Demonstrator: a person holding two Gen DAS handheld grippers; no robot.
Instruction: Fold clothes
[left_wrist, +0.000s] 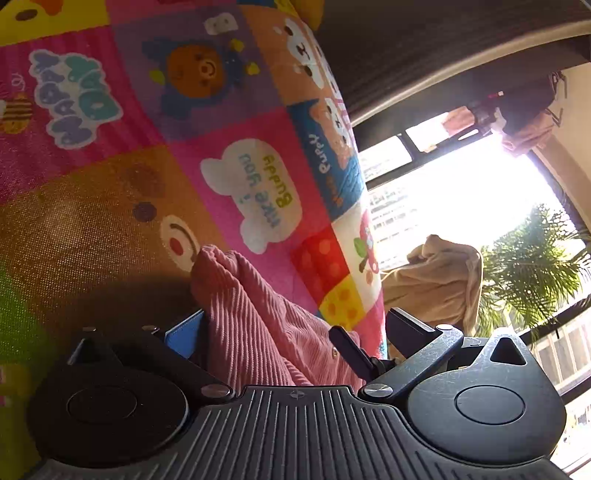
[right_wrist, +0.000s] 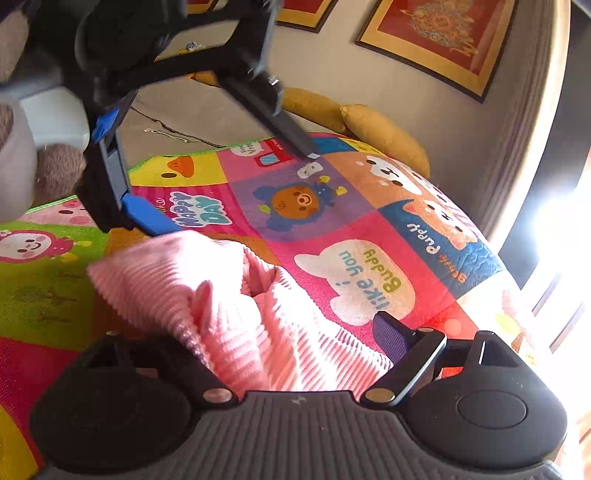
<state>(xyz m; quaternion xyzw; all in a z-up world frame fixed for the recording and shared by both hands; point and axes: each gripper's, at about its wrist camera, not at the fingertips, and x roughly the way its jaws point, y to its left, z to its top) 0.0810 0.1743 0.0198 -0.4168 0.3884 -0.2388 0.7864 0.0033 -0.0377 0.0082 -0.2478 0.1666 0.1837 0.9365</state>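
A pink corduroy garment (right_wrist: 229, 302) lies bunched on the colourful play mat (right_wrist: 332, 221). In the right wrist view it fills the space between the jaws of my right gripper (right_wrist: 255, 325). The purple pad (right_wrist: 391, 336) stands at the cloth's right edge, and the other finger is hidden under the folds. My left gripper (right_wrist: 236, 192) hangs above the garment's far edge with its jaws wide apart, its blue-padded finger (right_wrist: 147, 218) touching the cloth. In the left wrist view the garment (left_wrist: 258, 325) runs up between the fingers of the left gripper (left_wrist: 295, 317), resting against the blue pad (left_wrist: 184, 334).
Yellow cushions (right_wrist: 384, 136) and a grey sofa (right_wrist: 207, 107) lie beyond the mat, under framed pictures (right_wrist: 436, 40). A beige garment (left_wrist: 436, 280) is draped near the bright window, beside a potted palm (left_wrist: 535, 266). A plush toy (right_wrist: 55, 166) sits at the left.
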